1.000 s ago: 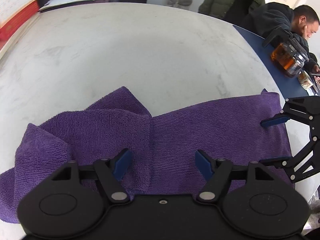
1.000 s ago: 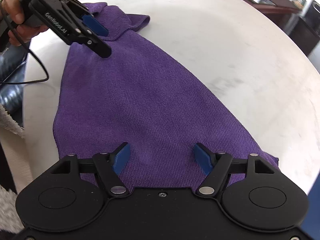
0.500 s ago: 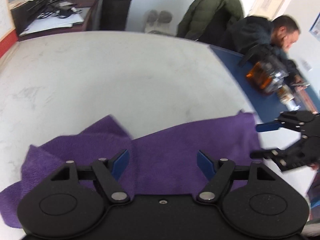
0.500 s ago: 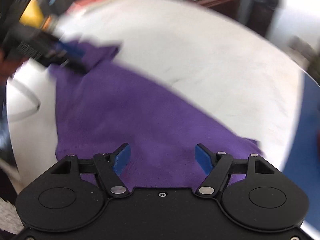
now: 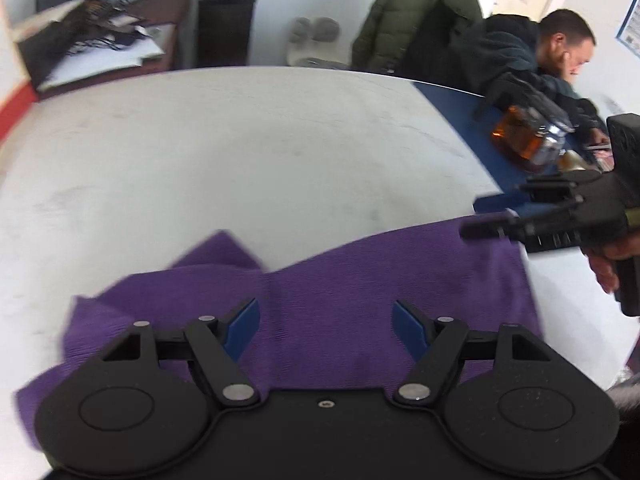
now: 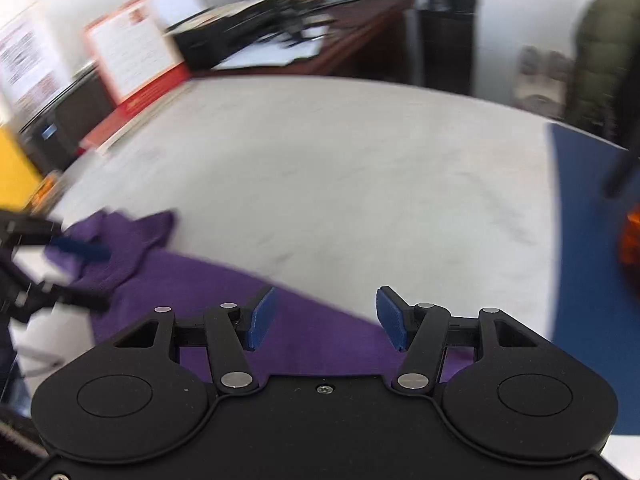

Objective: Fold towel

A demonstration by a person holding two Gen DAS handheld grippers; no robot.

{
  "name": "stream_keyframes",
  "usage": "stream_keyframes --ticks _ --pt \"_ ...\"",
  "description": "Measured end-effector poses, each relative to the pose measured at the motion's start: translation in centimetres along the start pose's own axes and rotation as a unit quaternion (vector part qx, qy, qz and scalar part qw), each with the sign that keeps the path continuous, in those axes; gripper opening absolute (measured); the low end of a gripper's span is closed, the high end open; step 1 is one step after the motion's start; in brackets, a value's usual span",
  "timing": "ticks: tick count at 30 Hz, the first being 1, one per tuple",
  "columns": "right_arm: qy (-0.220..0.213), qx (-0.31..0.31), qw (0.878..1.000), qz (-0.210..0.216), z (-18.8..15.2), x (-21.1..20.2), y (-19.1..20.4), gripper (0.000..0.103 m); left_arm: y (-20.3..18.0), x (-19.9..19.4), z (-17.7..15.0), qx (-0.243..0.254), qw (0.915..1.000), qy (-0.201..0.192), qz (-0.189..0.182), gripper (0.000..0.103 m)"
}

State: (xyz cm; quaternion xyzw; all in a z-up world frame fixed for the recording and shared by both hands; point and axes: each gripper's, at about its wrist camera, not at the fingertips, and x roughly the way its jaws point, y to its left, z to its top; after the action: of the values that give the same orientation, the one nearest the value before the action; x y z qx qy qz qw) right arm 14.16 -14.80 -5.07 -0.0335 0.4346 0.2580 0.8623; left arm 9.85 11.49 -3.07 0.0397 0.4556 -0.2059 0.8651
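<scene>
Black left gripper and right gripper, blue-padded fingers, silver pivot screws.

Blur, cut-offs and cover

The towel has its near edge hidden under the left gripper body. In the right wrist view motion blur smears the far desk, and the frame's left edge cuts off the left gripper.

A purple towel lies rumpled on the pale table, bunched at its left end. The left gripper hovers over it, blue fingers spread with nothing between them. The right gripper reaches in over the towel's far right corner.
</scene>
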Motion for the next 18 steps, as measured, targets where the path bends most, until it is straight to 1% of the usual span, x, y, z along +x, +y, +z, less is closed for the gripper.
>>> stream_keyframes --ticks 2,4,6,7,9,12,13,14,18 --pt "0.022 -0.034 0.999 0.019 -0.5 0.7 2.3 0.055 0.4 0.0 -0.5 0.021 0.9995 0.003 0.022 0.07" --pt "0.044 -0.062 0.997 0.036 -1.2 1.5 4.1 0.055 0.3 0.5 -0.8 0.048 0.998 0.009 0.041 0.066" --pt "0.055 -0.078 0.994 0.046 -1.8 1.7 5.6 0.055 0.3 1.3 -0.9 0.065 0.9969 0.018 0.04 0.065" --pt "0.058 -0.082 0.993 0.053 -2.1 1.5 6.0 0.055 0.4 1.6 -1.0 0.069 0.9967 0.023 0.037 0.063" --pt "0.061 -0.09 0.992 0.069 -2.6 1.1 6.6 0.055 1.0 2.0 -1.2 0.075 0.9963 0.032 0.03 0.059" --pt "0.055 -0.128 0.987 0.076 -3.0 0.9 7.8 0.055 1.2 2.8 -1.4 0.086 0.9948 0.046 0.028 0.055" --pt "0.056 -0.132 0.987 0.078 -3.0 1.0 8.0 0.055 1.3 3.1 -1.4 0.088 0.9942 0.054 0.03 0.049" --pt "0.055 -0.134 0.986 0.081 -3.0 1.1 8.2 0.055 1.3 3.4 -1.4 0.09 0.9935 0.062 0.033 0.046" --pt "0.047 -0.154 0.982 0.095 -3.0 1.1 9.1 0.055 1.7 3.9 -1.3 0.084 0.993 0.075 0.035 0.041"
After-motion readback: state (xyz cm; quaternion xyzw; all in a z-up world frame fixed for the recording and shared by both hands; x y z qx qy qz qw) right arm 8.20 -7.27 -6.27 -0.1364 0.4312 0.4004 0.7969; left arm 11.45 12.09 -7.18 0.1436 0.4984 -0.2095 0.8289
